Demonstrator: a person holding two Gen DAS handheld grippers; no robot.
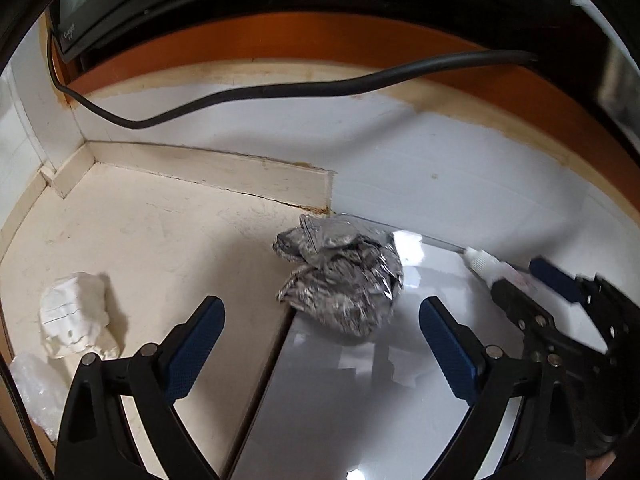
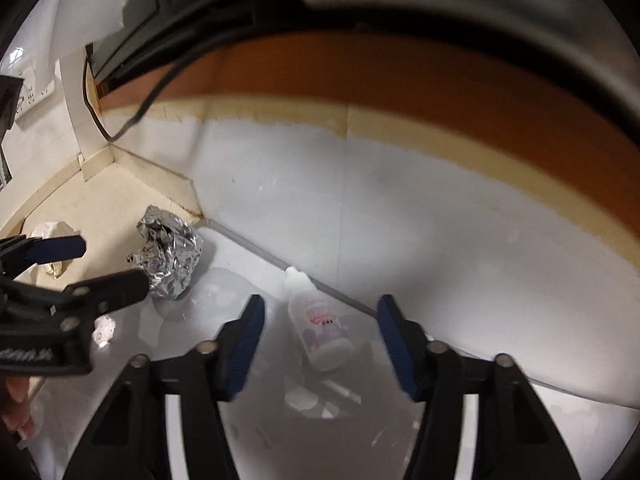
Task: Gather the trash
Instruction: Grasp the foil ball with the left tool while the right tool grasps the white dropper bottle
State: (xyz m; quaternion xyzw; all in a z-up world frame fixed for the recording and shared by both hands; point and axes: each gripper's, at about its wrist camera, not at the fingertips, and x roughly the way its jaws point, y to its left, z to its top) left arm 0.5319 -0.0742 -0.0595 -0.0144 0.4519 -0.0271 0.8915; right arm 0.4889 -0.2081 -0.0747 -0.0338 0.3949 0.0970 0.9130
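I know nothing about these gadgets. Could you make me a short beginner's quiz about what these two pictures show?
1. True or false: the left gripper has closed on the foil ball.
2. What lies between the right gripper's open fingers? A) small white bottle B) spoon C) sock
3. Name the colour of the cable hanging along the wall.

Key: 1 false, both stand open and apart from it; 2 A, the small white bottle; 3 black.
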